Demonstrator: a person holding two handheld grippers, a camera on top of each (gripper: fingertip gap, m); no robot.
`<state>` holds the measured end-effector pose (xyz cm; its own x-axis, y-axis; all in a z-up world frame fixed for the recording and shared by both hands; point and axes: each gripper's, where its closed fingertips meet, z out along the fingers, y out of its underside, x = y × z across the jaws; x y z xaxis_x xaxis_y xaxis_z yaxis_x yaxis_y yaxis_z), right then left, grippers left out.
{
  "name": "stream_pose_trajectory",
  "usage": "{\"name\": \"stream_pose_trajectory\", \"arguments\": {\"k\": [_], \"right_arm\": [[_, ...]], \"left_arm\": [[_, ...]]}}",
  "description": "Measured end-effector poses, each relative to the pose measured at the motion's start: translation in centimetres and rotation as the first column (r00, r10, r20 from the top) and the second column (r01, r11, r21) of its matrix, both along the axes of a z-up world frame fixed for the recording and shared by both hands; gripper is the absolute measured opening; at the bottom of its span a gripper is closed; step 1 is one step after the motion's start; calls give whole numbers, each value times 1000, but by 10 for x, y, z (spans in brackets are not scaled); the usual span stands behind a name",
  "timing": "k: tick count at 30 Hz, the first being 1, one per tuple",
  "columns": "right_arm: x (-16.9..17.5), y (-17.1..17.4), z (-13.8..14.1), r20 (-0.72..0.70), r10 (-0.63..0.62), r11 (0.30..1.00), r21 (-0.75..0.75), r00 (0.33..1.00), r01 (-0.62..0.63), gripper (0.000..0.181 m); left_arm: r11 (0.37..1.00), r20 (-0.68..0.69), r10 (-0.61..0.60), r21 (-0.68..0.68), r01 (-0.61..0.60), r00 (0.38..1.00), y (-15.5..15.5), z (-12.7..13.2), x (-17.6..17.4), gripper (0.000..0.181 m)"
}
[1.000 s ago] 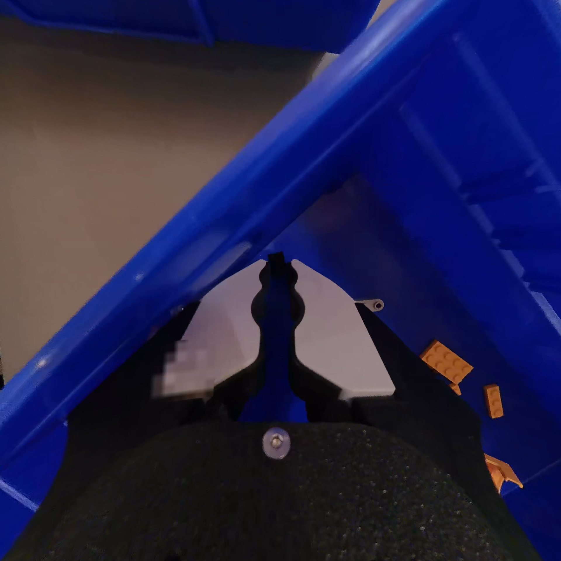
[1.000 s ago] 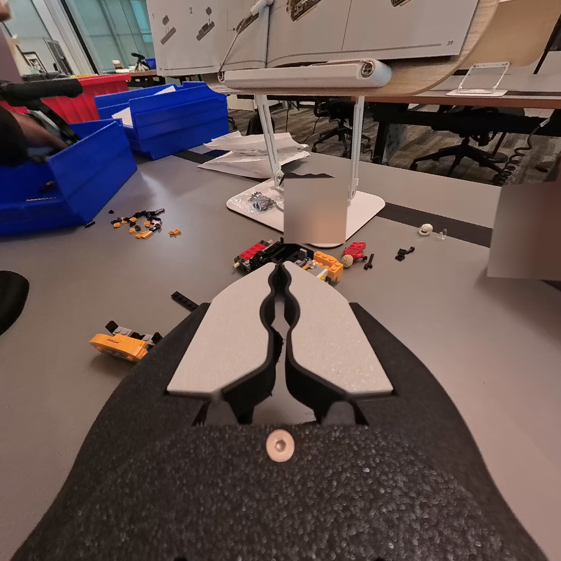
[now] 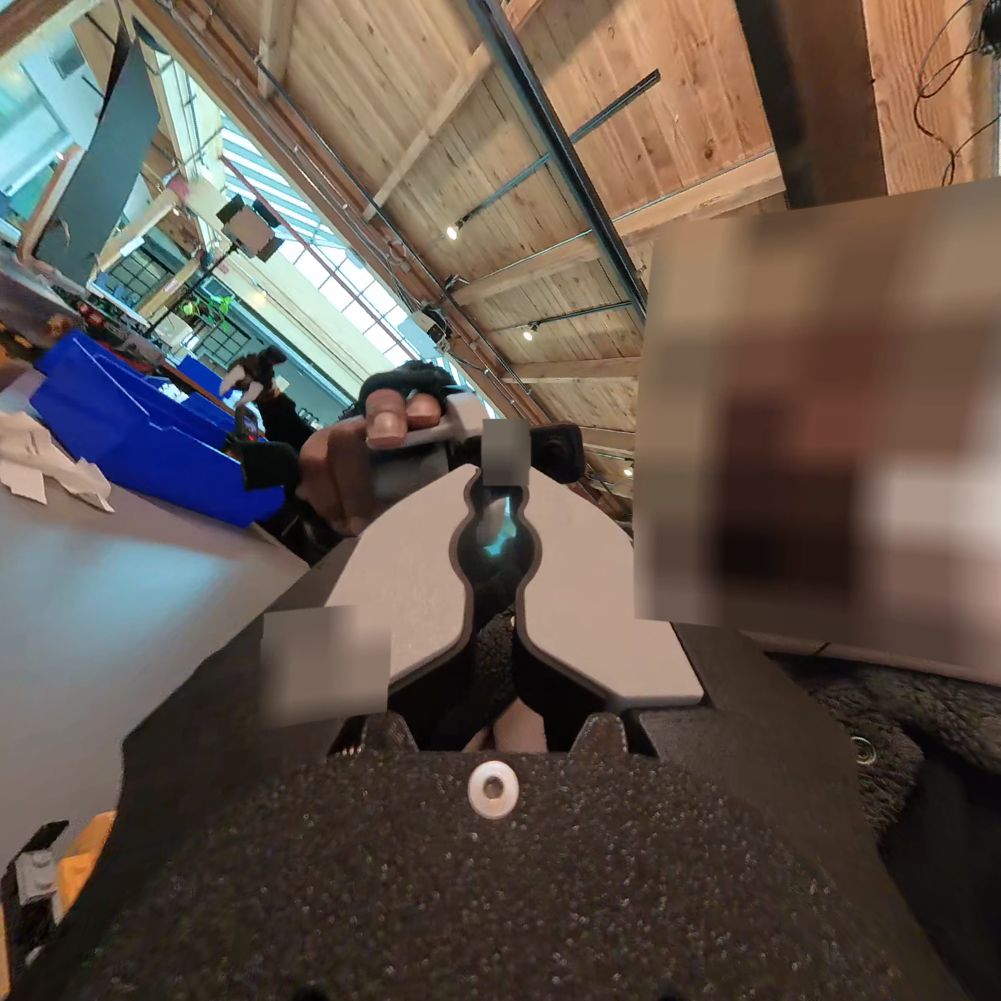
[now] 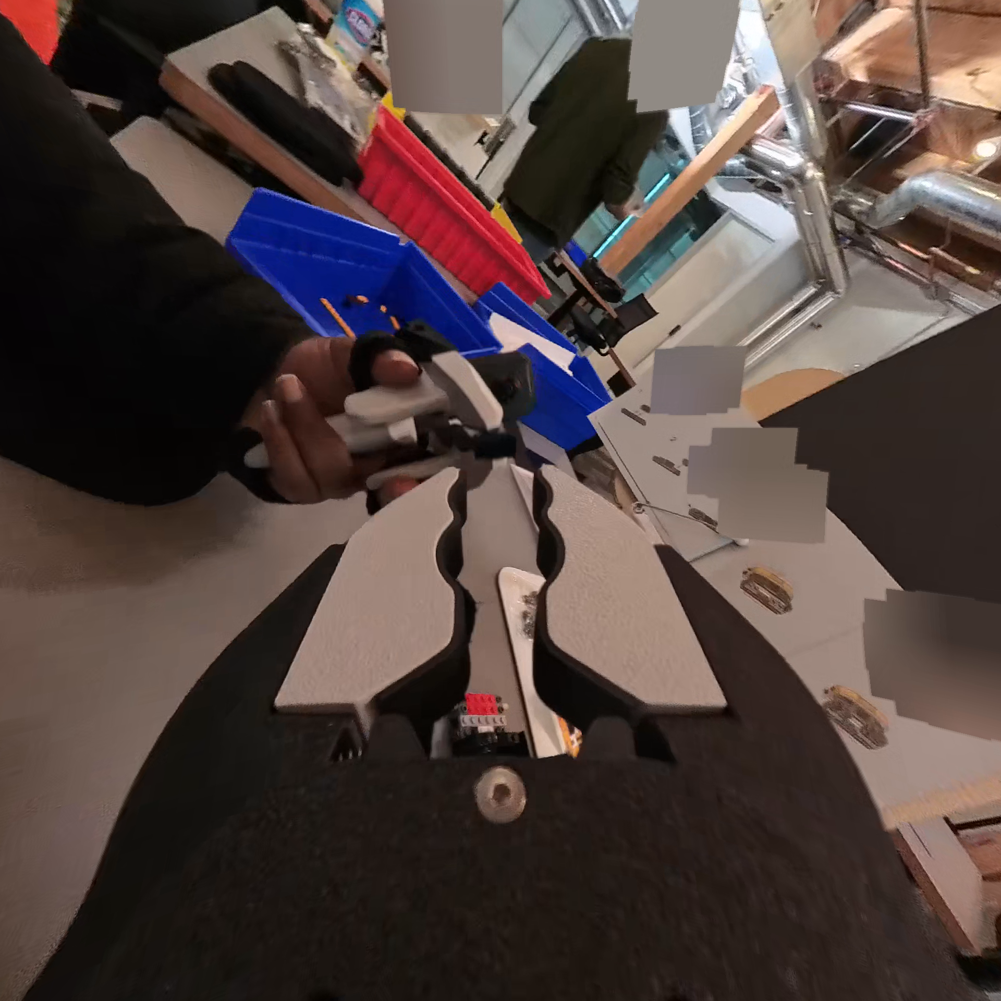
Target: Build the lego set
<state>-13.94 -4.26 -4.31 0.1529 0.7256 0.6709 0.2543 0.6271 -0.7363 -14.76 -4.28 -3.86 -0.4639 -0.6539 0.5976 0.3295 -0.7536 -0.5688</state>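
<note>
Two grippers up | L fingers (image 3: 428, 547) near-closed, empty | R fingers (image 4: 606, 585) spread | lego build (image 4: 483, 720) flat below

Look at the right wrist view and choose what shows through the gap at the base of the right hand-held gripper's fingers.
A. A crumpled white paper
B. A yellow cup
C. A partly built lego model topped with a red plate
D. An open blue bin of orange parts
C: between the parted fingers of the right hand-held gripper, a partly built lego model with a red plate on top lies on the grey table.
</note>
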Motion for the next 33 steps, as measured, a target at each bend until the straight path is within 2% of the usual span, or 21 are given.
{"name": "stream_pose_trajectory", "arguments": {"k": [1, 5, 12, 15, 16, 18, 20, 23, 25, 28, 30, 33], "right_arm": [[-1, -1, -2, 7, 1, 1000, -5, 1000, -1, 23], [-5, -2, -17, 46, 7, 999, -35, 999, -5, 24], [-8, 1, -20, 46, 9, 996, -88, 999, -5, 16], [-4, 7, -25, 111, 13, 989, -150, 994, 4, 16], [0, 13, -32, 189, 11, 982, -190, 982, 25, 16], [16, 33, -61, 433, -17, 961, -241, 901, 134, 16], [38, 52, -98, 661, 7, 941, -258, 750, 218, 16], [68, 72, -153, 860, 82, 929, -249, 503, 274, 16], [83, 76, -182, 915, 146, 915, -269, 376, 299, 16], [96, 79, -203, 945, 184, 903, -271, 270, 334, 16], [101, 81, -211, 953, 192, 902, -266, 236, 341, 16], [102, 83, -216, 955, 199, 899, -268, 220, 347, 16]], "left_arm": [[1000, -2, -11, -15, 11, 1000, -1, -4, 3, 8], [998, -7, -33, -51, 33, 999, -2, -14, 10, 9], [999, -20, -32, -30, 31, 999, -4, -15, 11, 8], [997, -77, 72, 11, -72, 994, 6, -21, 9, 11], [991, -126, 136, 36, -132, 983, 13, -26, 7, 15], [958, -260, 281, 129, -256, 924, 29, -41, 1, 19], [895, -383, 435, 280, -347, 815, 42, -57, -5, 18], [767, -492, 629, 522, -374, 602, 54, -78, -13, 15], [691, -514, 714, 626, -361, 475, 59, -87, -18, 14], [606, -499, 791, 718, -343, 354, 61, -93, -27, 10], [586, -491, 806, 742, -327, 331, 60, -95, -29, 8], [599, -503, 796, 734, -320, 336, 60, -98, -29, 8]]}}
